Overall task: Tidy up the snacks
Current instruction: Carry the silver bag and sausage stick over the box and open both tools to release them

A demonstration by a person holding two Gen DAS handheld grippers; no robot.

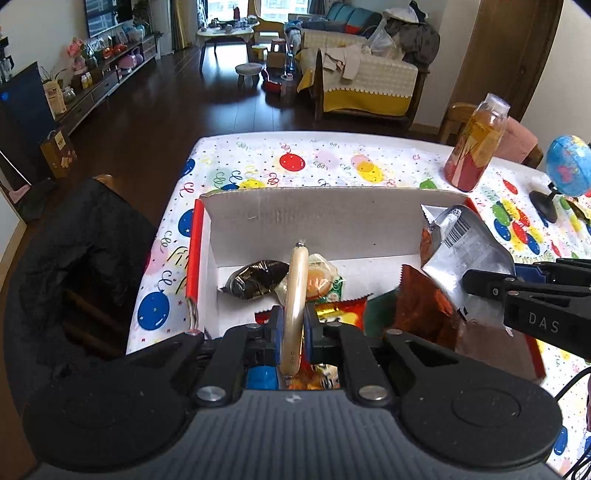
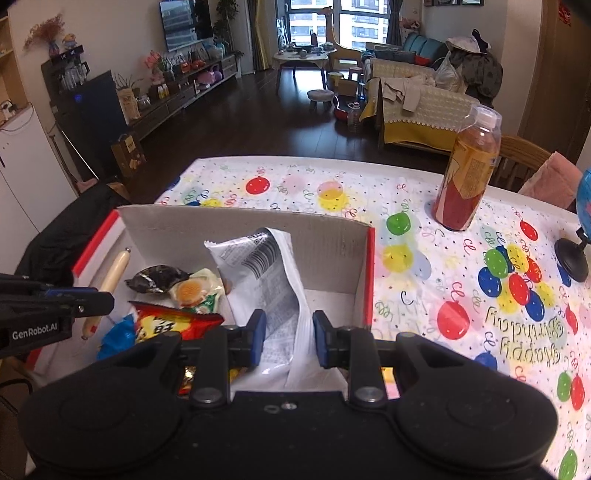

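A pale, tube-shaped sausage stick (image 1: 294,302) is clamped by the left gripper (image 1: 294,334), a silvery foil packet (image 2: 280,295) by the right gripper (image 2: 289,339), above the open cardboard box (image 2: 236,230) (already part-filled); both should be lowered before being released.

Dark wood floor (image 2: 236,122) ran to far bright windows (image 2: 332,22); a wall television (image 2: 186,22) hung left, a draped sofa (image 2: 417,110) right.

both grippers black plastic with blue pads on the fingertips, round discs either side, silver screws on the linkage arms. left gripper (image 1: 294,325) side reads "genrobot.ai"; right gripper (image 2: 289,328) side reads "das". ribbed grey housing on left.
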